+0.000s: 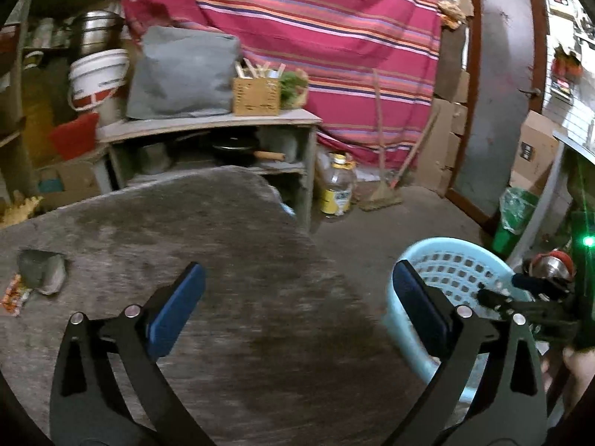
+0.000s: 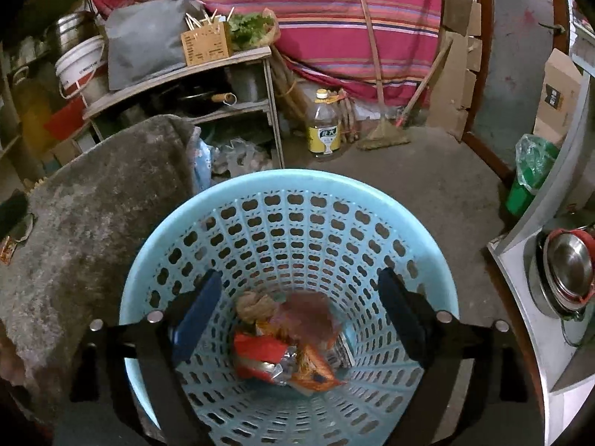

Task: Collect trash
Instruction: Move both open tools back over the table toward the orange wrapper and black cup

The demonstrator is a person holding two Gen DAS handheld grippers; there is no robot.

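Striped cloth and cluttered shelves back a grey stone counter. My right claw hangs wide open and empty over the blue basket, placed beside the counter to receive wrappers. My left claw, equally spread and empty, faces the counter, where remaining trash lies far left.
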